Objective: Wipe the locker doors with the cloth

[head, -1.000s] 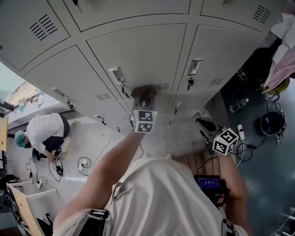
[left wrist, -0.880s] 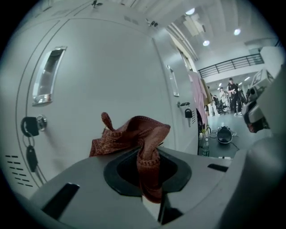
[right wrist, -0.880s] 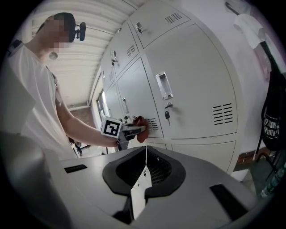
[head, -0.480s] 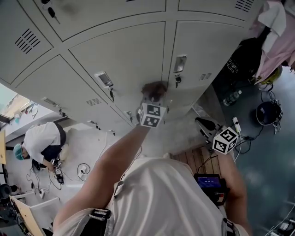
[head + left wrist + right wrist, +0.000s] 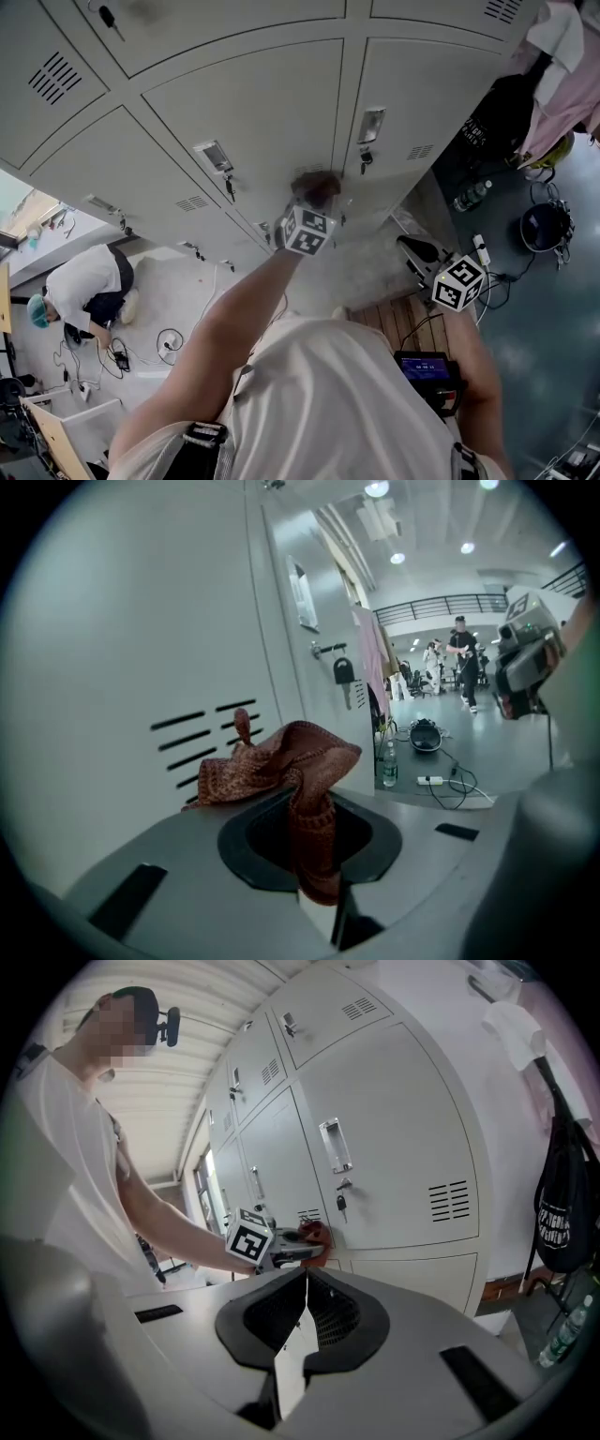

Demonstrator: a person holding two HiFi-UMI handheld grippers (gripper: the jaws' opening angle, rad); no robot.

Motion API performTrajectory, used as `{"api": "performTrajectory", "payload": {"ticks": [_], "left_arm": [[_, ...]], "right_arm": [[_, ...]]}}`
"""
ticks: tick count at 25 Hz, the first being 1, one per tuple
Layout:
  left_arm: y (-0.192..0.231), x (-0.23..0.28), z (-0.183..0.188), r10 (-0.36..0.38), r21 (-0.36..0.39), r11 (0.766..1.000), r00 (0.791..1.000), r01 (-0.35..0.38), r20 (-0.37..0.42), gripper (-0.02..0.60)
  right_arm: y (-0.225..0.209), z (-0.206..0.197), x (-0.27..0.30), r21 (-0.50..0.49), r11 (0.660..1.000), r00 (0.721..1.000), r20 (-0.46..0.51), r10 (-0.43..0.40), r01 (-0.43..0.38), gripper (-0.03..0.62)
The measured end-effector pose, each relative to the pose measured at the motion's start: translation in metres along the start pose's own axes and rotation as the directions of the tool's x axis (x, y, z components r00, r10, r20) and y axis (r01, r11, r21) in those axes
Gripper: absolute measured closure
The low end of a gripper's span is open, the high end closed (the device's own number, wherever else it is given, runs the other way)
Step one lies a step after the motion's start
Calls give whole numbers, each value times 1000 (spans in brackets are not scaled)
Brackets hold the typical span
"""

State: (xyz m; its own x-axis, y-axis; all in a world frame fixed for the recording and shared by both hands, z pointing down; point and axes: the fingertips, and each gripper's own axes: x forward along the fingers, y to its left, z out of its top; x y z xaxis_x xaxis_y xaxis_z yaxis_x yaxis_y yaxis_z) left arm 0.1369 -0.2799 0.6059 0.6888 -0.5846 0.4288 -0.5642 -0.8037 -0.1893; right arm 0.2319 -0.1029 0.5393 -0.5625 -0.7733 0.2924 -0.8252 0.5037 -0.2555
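Left claw (image 5: pixel 319 892): clenched hard on the cloth, jaws pinching one fold of it, my arm stretched out to the lockers.
Cloth (image 5: pixel 281 761): rust-red and knitted, bunched up ahead of my jaws. It sat right up against a grey door (image 5: pixel 253 103), low down, just beside the vent slots (image 5: pixel 202 728).
Seen from the head view: the cloth (image 5: pixel 317 187) was a dark lump past my marker cube (image 5: pixel 305 231), near the seam between two doors.
Right claw (image 5: pixel 305 1283): shut on nothing, jaws together. I held it low at my right side, well apart from the lockers and pointed toward them.
Seen from the right claw: my left claw (image 5: pixel 286 1251) and the cloth (image 5: pixel 315 1232) were at the bottom corner of that door.
Next door along: a recessed handle (image 5: pixel 372 124) with a key (image 5: pixel 365 157) hanging just under it.
Right of the lockers: clothes (image 5: pixel 562 56) and a black bag (image 5: pixel 497 122) hung up, with a bottle (image 5: pixel 466 199) on the floor below.
Far left floor: a person (image 5: pixel 89 281) in white was crouched among cables.
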Motion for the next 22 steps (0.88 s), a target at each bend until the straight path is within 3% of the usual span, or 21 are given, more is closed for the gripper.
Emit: {"api": "performTrajectory", "payload": {"ticks": [7,14,18,22], "left_arm": [[52,-47,-56,110,-39,993,992,-113,-57,540],[106,-102,-91,229,-59,970,970,-234,-77,540],[137,-134,-99,332,-102,935,940,-339,-80,540],[165,-172,-97,448,-206,869,892,-450,-57,540]], "right_arm": [[11,3,16,-9,1000,1000,-6,30,-30,577],[28,8,40,-36,995,995,-17,95,-96,577],[36,12,53,-50,989,990,-27,135,-137,577],[47,9,68,-70,977,979,-46,197,-200,577]]}}
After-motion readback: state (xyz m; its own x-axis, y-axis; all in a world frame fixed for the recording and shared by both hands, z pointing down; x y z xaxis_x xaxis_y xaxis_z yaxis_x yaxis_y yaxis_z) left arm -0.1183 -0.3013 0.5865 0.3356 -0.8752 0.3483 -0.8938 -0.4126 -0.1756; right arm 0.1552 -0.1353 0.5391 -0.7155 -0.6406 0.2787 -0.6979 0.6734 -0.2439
